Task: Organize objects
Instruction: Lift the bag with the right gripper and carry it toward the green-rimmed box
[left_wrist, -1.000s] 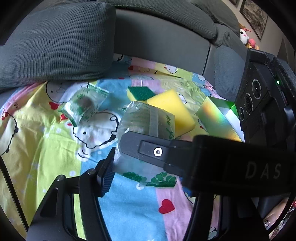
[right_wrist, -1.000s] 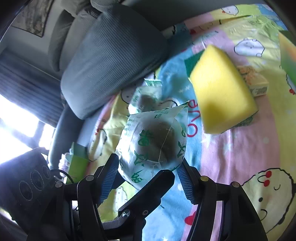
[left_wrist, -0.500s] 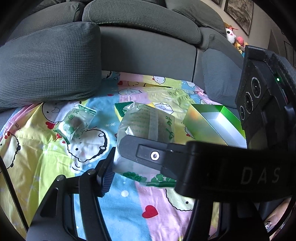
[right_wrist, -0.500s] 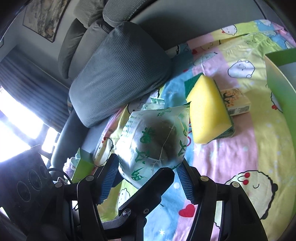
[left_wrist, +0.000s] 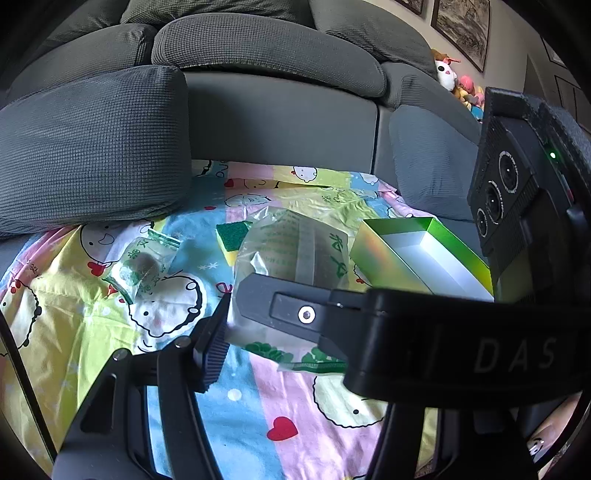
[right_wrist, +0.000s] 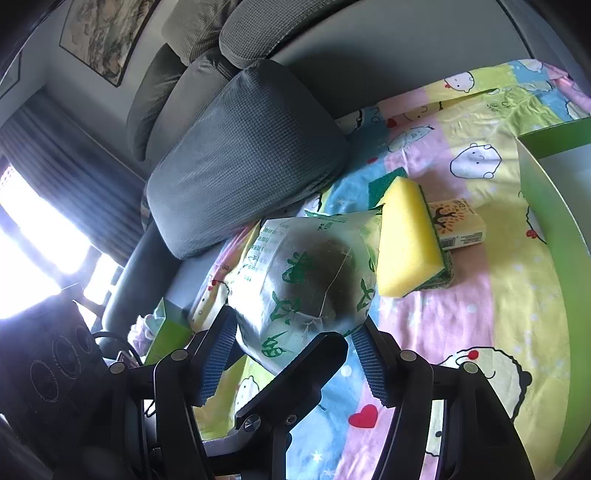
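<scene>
So the right tool (right_wrist: 295, 350) has its blue pads pinched onto the bottom of the tea packet (right_wrist: 306, 277), held up off the cartoon bedsheet (right_wrist: 480, 314). The left tool (left_wrist: 280, 332) seems to have the same packet too, though its far finger is hidden behind the right tool's body, so I can't tell for sure. What matters: the open green box (left_wrist: 417, 254) sits off to the right and a bit ahead, long side angled away. The right hand is closer, I'd guess.
</scene>
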